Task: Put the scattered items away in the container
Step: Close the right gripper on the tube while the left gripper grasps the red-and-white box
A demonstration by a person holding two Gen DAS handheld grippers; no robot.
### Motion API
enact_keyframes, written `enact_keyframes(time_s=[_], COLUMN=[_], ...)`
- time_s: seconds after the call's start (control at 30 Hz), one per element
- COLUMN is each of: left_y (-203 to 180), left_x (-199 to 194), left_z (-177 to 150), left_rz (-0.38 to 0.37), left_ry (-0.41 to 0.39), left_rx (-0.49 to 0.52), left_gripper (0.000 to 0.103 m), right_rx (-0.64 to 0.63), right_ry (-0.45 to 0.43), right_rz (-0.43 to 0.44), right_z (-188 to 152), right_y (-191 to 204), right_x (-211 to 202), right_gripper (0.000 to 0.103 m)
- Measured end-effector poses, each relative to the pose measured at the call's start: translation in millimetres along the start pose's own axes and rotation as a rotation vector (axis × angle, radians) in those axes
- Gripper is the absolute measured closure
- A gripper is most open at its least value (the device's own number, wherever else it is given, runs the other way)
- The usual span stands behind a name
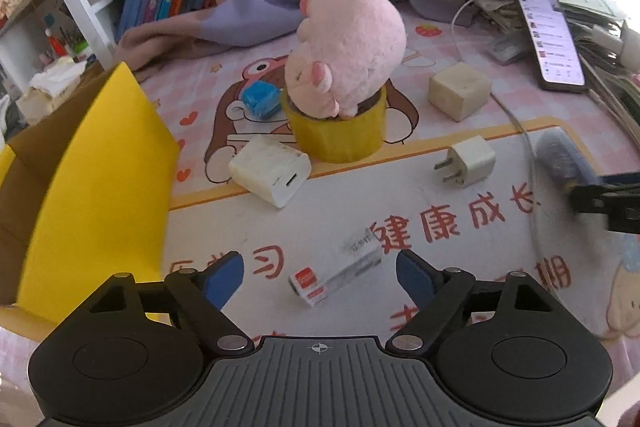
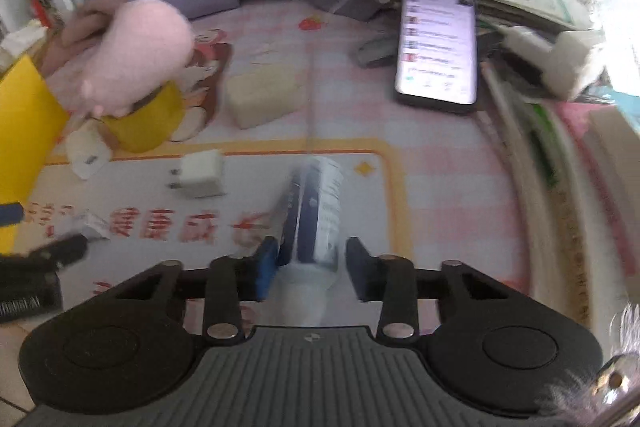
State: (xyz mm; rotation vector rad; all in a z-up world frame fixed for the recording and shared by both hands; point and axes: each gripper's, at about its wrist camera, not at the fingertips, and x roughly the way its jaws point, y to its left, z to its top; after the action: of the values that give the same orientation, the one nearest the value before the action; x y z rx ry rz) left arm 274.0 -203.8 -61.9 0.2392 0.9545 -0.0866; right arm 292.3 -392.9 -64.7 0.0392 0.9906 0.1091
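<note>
The right claw (image 2: 308, 269) grips a blue-white bottle (image 2: 316, 215); next it must carry this to the yellow box (image 1: 80, 187). The left claw (image 1: 320, 277) is open over a small carton (image 1: 334, 277).

We see the yellow box (image 1: 92, 187) cut off at left; motion blurs the tube (image 2: 316, 211).

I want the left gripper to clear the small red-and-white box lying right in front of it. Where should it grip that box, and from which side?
Grip the small box across its narrow width, at mid-length. It lies flat and diagonal on the mat, red end nearest, between the open jaws of the left gripper. Come from above, probably twisting the wrist so the jaws meet its long sides.
</note>
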Motion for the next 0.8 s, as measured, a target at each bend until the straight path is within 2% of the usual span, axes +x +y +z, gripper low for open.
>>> enact_keyframes(time_s=[0.17,0.5,0.6,0.63,0.7,0.8], left_y=[-6,2,5,7,9,10], left_x=[10,17,22,22,21,12], left_z=[2,1,1,1,2,-1], left_rz=[-0.031,-0.022,-0.031,-0.037,-0.055,-0.124], left_ry=[0.023,0.051,0.074,0.079,0.095,0.131], left_rx=[-0.023,-0.063,-0.093,-0.102,-0.130,-0.182], left_gripper=[0.021,0.024,0.038,0.047,0.051,0.051], right_rx=[0.039,-0.002,-0.010,-0.014,-0.018,-0.026], right_ry=[0.019,0.033,0.038,0.038,0.039,0.040], right_rz=[-0.046,-0.042,-0.041,-0.040,-0.039,-0.035], right_z=[3,14,17,19,21,23], right_y=[-23,-21,-19,-18,-19,-20], right_x=[2,16,21,21,22,21], right_gripper=[0.070,0.067,0.065,0.065,0.065,0.065])
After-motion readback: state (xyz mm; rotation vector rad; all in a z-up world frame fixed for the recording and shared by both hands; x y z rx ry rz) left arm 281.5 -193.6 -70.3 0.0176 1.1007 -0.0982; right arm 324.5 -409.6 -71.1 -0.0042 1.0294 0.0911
